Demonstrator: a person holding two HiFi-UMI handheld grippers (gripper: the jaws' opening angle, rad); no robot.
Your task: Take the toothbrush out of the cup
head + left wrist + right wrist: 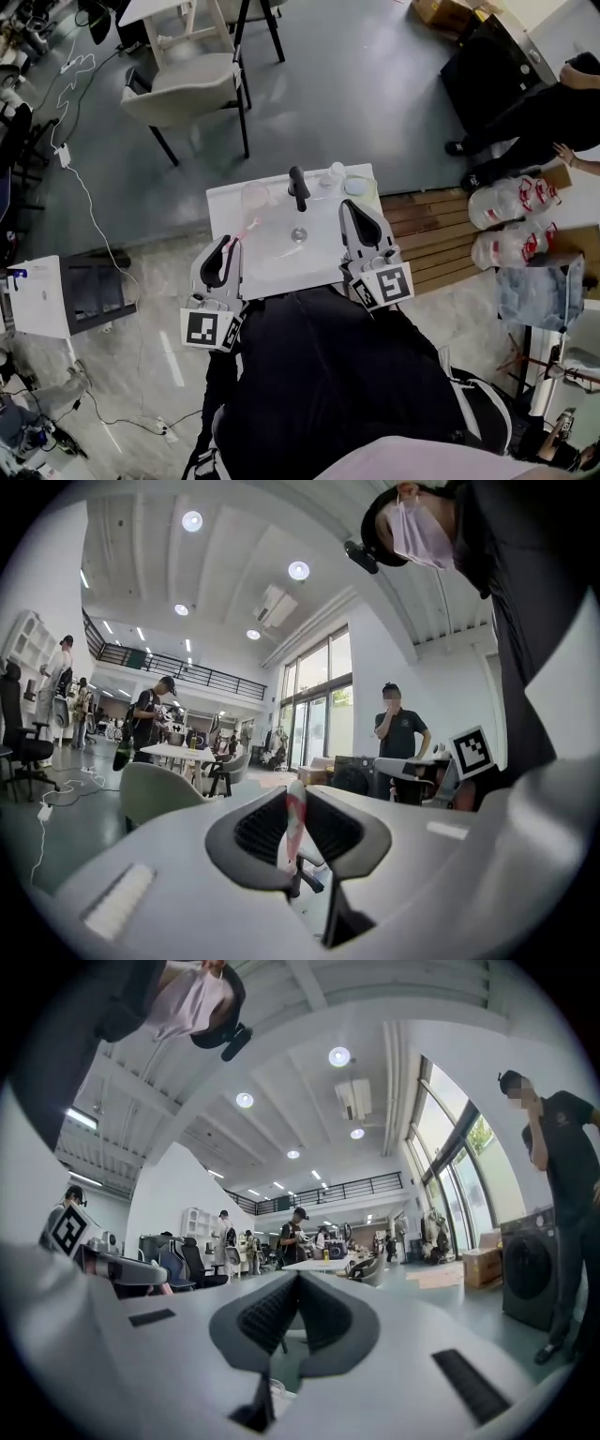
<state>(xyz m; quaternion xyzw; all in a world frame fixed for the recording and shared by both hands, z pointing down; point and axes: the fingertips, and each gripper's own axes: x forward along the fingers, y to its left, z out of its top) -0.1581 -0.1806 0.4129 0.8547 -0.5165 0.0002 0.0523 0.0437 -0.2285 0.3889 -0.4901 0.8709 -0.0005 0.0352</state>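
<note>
White washbasin [274, 261]: left gripper [296, 801] jaws clamped on pink toothbrush [292, 841], cup [255, 197] at faucet's [298, 187] nine o'clock; right gripper [298, 1283] jaws together.

Bright ceiling lights [298, 570] and window [323, 700] daylight; gripper views fisheye-warped (dark, vignetted corners).

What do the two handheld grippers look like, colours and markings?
Left gripper and right gripper match: light grey moulded bodies, black ribbed pads, each with a white cube carrying black square markers. No cables visible. The person wears black.
</note>
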